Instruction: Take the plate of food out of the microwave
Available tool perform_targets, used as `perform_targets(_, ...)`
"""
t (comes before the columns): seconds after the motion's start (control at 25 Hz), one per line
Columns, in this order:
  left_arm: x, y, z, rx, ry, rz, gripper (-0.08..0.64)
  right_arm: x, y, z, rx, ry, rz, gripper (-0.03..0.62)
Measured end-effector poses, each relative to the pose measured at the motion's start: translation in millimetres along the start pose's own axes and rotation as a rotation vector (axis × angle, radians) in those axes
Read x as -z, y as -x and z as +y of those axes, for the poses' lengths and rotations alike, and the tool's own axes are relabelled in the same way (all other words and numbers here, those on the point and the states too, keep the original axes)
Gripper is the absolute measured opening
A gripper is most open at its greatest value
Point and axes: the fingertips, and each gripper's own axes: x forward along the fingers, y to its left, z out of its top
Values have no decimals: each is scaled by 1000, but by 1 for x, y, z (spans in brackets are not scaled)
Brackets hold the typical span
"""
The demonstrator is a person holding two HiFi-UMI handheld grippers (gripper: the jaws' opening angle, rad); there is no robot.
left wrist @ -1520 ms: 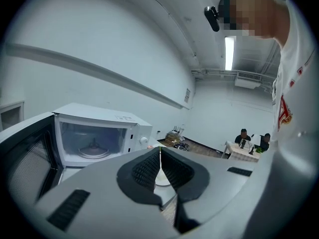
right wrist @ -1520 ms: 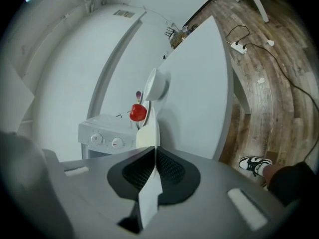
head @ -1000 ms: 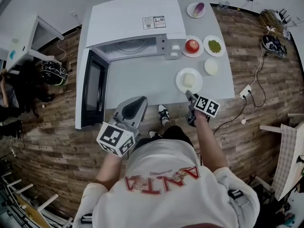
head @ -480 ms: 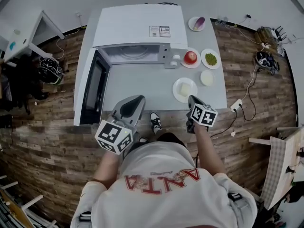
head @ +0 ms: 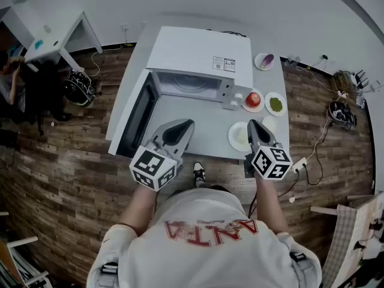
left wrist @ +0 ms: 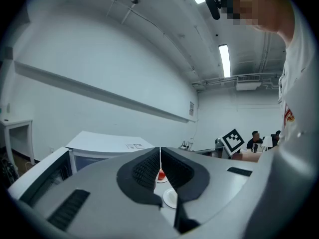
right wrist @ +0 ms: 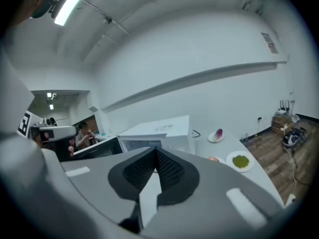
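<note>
The white microwave (head: 198, 56) stands at the back of the grey table (head: 180, 110), its door (head: 137, 120) swung open to the left and its cavity showing only the glass turntable. The white plate of pale food (head: 239, 138) lies on the table in front of the microwave's right end. My right gripper (head: 251, 123) hovers over that plate's right edge, shut with nothing between the jaws. My left gripper (head: 186, 124) is above the table's front edge, also shut and empty. In the left gripper view the plate (left wrist: 170, 198) shows below the shut jaws.
Right of the microwave are a plate with a red fruit (head: 254, 99), a plate of green food (head: 275, 104) and, further back, a plate with a purple vegetable (head: 264, 61). A small white dish (head: 269, 123) is near the right gripper. A white desk (head: 45, 38) stands far left.
Both grippers have drawn back from the table and risen toward the camera, and the head view has swung. The plate of food stays on the table.
</note>
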Motion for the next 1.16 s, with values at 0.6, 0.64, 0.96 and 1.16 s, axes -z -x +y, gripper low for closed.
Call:
perform_targets(0.6,-32,10,19,-66,-53,-50,15,-66,12,70,-184,108,-145,3)
perform_targets(0.64,-32,10,19,-65,-52,-50,15,-66,11,71,-187,110,-143,3)
perform_targets(0.96,-34,5,22,-55,-50,-49,15,-71,7,77,-203,131,-147,3)
perform_targets(1.16,-32,2,23,-49,-50,-43,15,-70,1,77,-212,131,-144,2)
